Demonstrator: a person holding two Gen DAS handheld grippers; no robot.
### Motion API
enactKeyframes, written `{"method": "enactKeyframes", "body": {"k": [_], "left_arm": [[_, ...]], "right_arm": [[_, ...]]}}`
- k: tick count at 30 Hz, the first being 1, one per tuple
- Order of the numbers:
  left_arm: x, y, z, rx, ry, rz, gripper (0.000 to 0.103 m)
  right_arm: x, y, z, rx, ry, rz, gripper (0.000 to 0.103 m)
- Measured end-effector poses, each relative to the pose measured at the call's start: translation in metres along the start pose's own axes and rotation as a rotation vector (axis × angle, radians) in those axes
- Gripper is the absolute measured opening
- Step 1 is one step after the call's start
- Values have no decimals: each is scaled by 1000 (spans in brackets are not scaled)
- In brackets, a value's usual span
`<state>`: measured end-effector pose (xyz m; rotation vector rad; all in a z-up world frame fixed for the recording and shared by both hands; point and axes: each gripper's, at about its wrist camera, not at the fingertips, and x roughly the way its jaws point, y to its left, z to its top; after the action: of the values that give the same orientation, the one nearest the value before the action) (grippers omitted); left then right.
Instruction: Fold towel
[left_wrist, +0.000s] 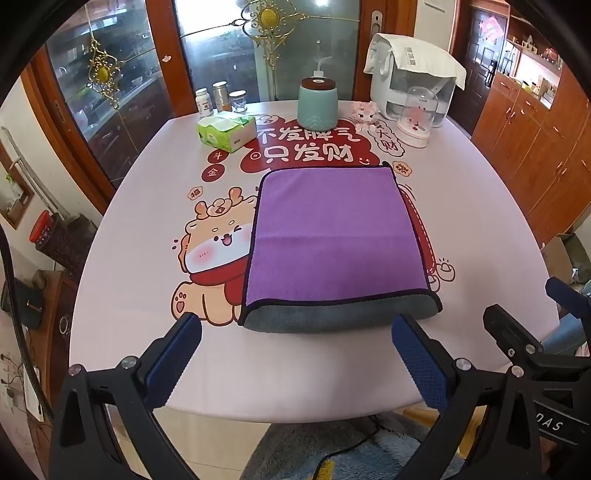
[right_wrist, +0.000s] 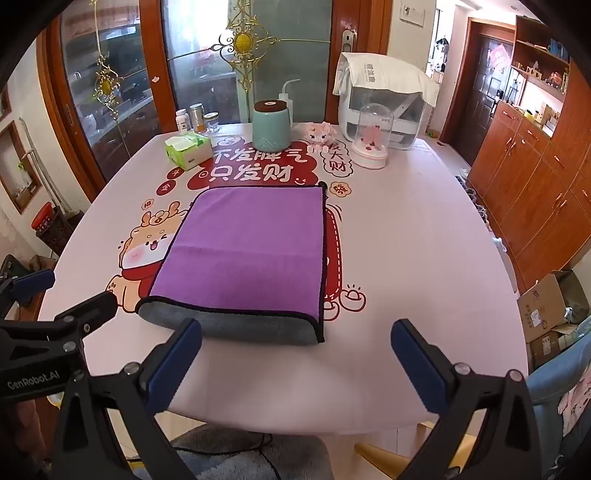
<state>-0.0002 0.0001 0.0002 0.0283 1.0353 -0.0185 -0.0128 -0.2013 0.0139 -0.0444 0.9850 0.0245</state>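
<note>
At far left, a red-lidded jar (left_wrist: 43, 226) on a dark stand is half lost in the lens's curved edge, and the glass cabinet doors (left_wrist: 122, 85) behind the table give back mostly glare, their shelves hard to read. The left gripper (left_wrist: 295, 332) hovers over the near edge of the table (left_wrist: 140, 347), jaws spread wide and empty. On the pale pink cloth printed with a cartoon deer (left_wrist: 214, 254) and red Chinese characters, a tissue pack (left_wrist: 226, 131) sits toward the back left, with three small jars (left_wrist: 221, 99) behind it whose labels are too small to make out.

At centre lies the towel (left_wrist: 336, 236), folded over, purple side up with its grey underside showing along the near fold; it hides much of the red print beneath. Behind it stands a teal canister (left_wrist: 318, 105) with a dark lid, partly masking a squeeze bottle whose spout alone rises clear.

Further right, a small pink figure (right_wrist: 320, 136), blurred, sits beside a glass dome (right_wrist: 370, 136) on a pink base, in front of a white appliance (right_wrist: 384, 110) draped with a cloth. The right gripper (right_wrist: 295, 332) also hangs just short of the towel, jaws wide apart, holding nothing. Wooden cupboards (right_wrist: 546, 206) line the right wall; cardboard boxes (right_wrist: 543, 306) sit on the floor, and a blue chair (right_wrist: 554, 373) is cut off by the frame.
</note>
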Motion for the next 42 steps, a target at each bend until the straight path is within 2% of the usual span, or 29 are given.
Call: {"method": "enactKeyframes", "body": {"k": [42], "left_arm": [[4,9,6,-8,13,-17,102]], "right_arm": [[13,7,1,5,44,6,102]]}}
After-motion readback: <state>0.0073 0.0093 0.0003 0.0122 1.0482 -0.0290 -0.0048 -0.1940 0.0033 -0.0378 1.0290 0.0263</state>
